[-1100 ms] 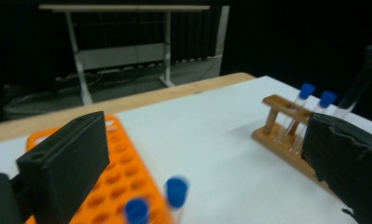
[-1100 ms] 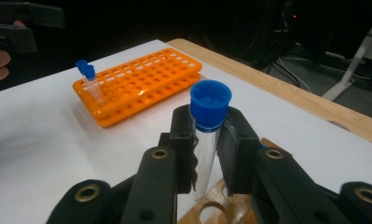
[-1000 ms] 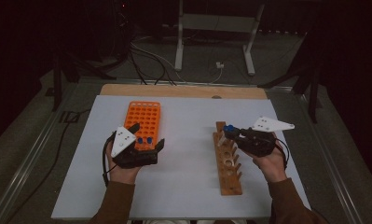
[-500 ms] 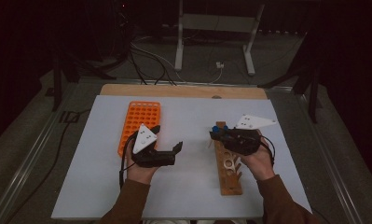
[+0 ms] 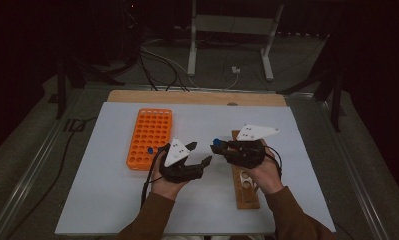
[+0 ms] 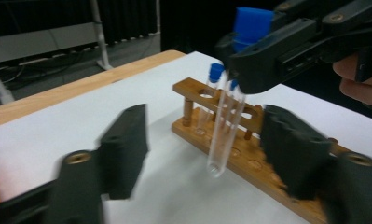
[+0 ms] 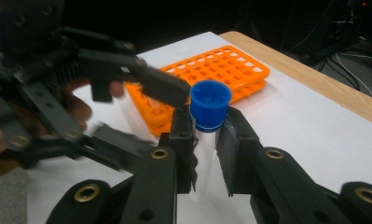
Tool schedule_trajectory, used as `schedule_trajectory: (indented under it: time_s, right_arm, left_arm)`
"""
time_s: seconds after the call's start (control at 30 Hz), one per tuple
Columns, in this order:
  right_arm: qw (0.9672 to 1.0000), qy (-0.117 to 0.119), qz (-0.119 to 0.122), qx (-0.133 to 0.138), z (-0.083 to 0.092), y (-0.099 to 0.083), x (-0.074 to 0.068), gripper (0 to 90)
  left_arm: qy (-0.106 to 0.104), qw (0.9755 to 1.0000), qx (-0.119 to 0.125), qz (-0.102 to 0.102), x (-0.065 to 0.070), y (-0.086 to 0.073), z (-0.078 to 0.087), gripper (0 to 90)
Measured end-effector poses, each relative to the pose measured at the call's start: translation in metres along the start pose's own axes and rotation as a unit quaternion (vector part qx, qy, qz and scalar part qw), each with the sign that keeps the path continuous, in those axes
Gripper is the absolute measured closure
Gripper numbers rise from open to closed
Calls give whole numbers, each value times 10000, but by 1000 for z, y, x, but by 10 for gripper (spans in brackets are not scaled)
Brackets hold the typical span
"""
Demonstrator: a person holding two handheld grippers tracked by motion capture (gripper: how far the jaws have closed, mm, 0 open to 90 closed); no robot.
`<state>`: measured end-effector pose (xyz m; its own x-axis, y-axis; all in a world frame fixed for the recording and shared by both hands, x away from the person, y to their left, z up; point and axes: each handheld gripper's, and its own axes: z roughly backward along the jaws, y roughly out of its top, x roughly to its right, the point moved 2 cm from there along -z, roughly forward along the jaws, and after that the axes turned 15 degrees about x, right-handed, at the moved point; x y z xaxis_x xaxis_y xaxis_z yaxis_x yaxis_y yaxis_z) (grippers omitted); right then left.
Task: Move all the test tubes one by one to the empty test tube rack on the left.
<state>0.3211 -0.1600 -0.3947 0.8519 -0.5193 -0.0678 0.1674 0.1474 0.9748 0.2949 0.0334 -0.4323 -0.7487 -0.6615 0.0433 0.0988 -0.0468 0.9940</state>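
Observation:
My right gripper [image 5: 222, 147] is shut on a clear test tube with a blue cap [image 7: 210, 108], gripping it just under the cap [image 6: 252, 23] and holding it upright above the white mat. My left gripper [image 5: 201, 153] faces it from the left. Its jaws have just been closing, and the tube's glass body [image 6: 224, 130] hangs between them without either pad touching it. The wooden tube rack [image 5: 245, 185] lies under my right hand, with another blue-capped tube [image 6: 215, 73] standing in it. The orange tube rack [image 5: 149, 135] sits left of my left hand and holds one blue-capped tube [image 5: 150, 149].
The white mat [image 5: 102, 200] covers a wooden table whose bare edge [image 5: 187, 96] shows at the back. Beyond it stand a metal stand [image 5: 229, 45] and loose cables on a dark floor. Metal rails run along both sides of the table.
Both hands have come together over the middle of the mat: the left moved right, away from the orange rack, and the right moved left with its tube. The left jaws have narrowed around the tube.

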Motion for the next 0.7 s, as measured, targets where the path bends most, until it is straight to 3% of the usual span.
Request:
schedule_trajectory:
  time_s: [0.33, 0.57, 0.7]
  right_arm:
    - [9999, 129, -11, -32, -4, 0, -5, 770]
    - [9998, 162, -31, -61, -4, -2, -4, 759]
    - [9994, 171, -266, 160, 0, 1, 0, 596]
  left_arm:
    - [-218, 9997, -35, -87, 7, -4, -10, 768]
    - [-311, 9994, -63, -120, 6, -5, -9, 785]
    - [-248, 9996, -86, -75, 3, -5, -8, 786]
